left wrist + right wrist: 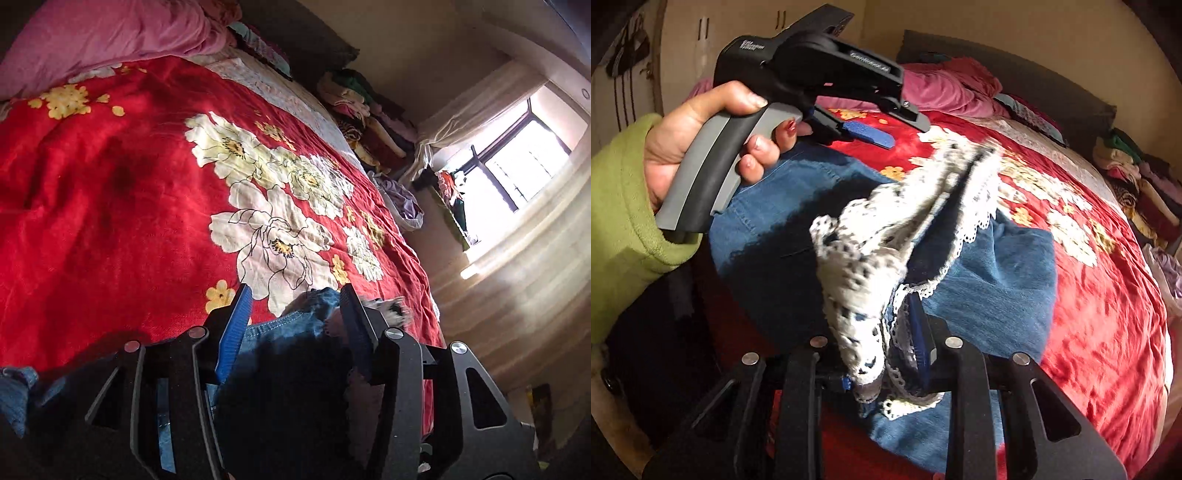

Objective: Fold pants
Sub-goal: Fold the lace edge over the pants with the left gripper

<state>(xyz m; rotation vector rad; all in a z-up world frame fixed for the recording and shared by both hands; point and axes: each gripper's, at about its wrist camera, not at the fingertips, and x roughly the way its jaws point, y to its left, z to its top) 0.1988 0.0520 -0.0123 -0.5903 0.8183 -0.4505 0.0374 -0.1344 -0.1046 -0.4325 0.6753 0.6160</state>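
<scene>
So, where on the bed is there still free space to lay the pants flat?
The widest bare stretch of the red blanket lies between the pink bedding and the jeans. Another strip runs right of the jeans toward the bed edge. It is crowded by the wall, where the clothes pile sits.

Bed (110,206) fills most of view, under red floral spread (1108,302). Pink bedding (103,37) bunched at head, against dark headboard (1034,79). Stacked folded clothes (373,125) along far side, by beige wall (424,40). Bright window (524,162), dark frame, pale curtain (476,103) pulled aside; daylight streaks wall below. Cream wardrobe doors (701,44) behind bed.
</scene>
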